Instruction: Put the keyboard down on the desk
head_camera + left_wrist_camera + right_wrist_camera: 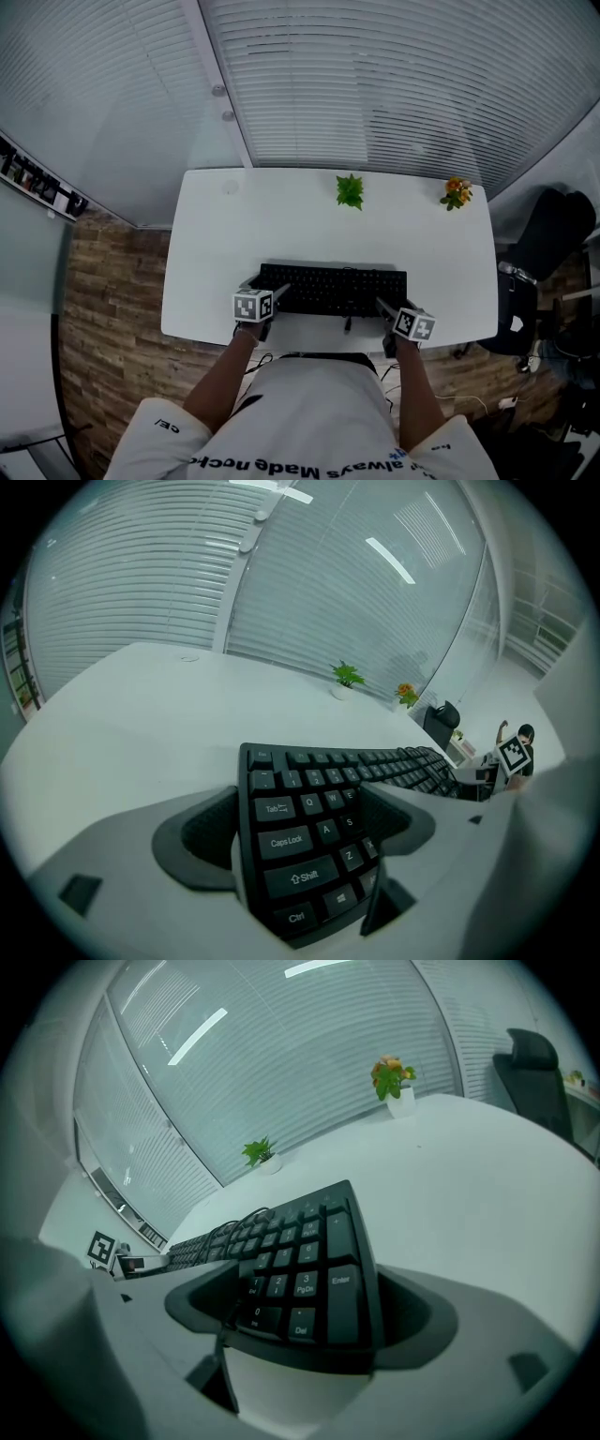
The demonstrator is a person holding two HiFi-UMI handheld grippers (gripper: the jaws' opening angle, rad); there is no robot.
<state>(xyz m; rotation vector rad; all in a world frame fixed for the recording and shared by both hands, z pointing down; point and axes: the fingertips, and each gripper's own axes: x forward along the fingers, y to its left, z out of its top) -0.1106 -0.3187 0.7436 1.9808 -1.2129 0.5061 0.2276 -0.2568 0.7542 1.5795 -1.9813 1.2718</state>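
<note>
Flatly on the white table (281, 206) lies the black keyboard (337, 289), long side across, toward the table's 6 o'clock edge in the head view and close to the person.

The left tool (267, 292) sits at the keyboard's 9 o'clock end. In the left gripper view its jaws stand spread, with the Caps Lock and Shift end of the keyboard (309, 836) between them. A pale strip shows between the pad at 9 o'clock and the keyboard's edge, and the pad at 3 o'clock overlaps the keys next to it.

The right tool (389, 311) is at the keyboard's 3 o'clock end. In the right gripper view its jaws are spread wide around the number-pad end (300, 1269), with a gap between the 9 o'clock pad and the keys.

A small green plant (350, 190) stands at the table's far edge, at 12 o'clock from the keyboard. A plant with orange flowers (457, 192) stands at about 1 o'clock. A dark office chair (553, 225) is off the table's 3 o'clock side.
</note>
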